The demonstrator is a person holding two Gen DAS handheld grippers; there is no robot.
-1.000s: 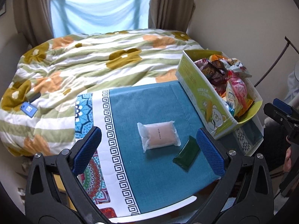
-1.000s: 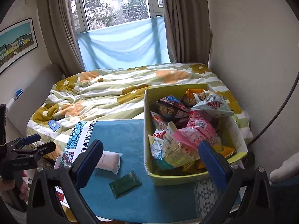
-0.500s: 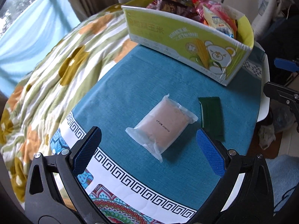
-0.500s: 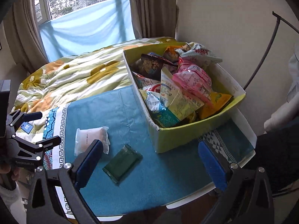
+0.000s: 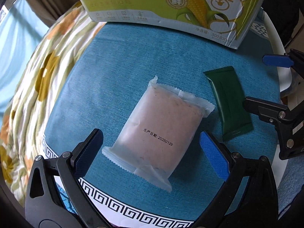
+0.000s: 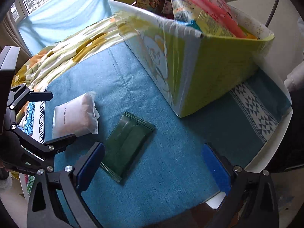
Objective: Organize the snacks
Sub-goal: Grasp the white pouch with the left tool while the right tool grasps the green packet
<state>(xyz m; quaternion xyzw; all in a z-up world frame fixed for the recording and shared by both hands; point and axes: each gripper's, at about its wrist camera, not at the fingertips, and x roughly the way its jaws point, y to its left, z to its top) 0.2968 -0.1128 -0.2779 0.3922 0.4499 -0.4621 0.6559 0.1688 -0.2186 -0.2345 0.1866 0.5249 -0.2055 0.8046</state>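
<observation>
**Two loose packets on the cloth, both tools open above them**

My left gripper (image 5: 152, 148) is spread wide and holds nothing; the white packet (image 5: 159, 127) lies flat between its pads, not yet touched. It looks light, soft and puffy, with a slick film and crimped end seals, so I judge a gentle pinch across its short sides will serve; a hard squeeze may crush the pinkish filling. Printed on it: "生产日期 20260129". My right gripper (image 6: 152, 161) is likewise wide open and empty; the green packet (image 6: 127, 144) lies just ahead of its left pad, thin, flat and glossy, likely to slip, best taken by its long edges. Beyond both tools stands the snack box (image 5: 171, 5), already full, marked "FRESH", "鲜" and "300克", with corn and a bear.
</observation>
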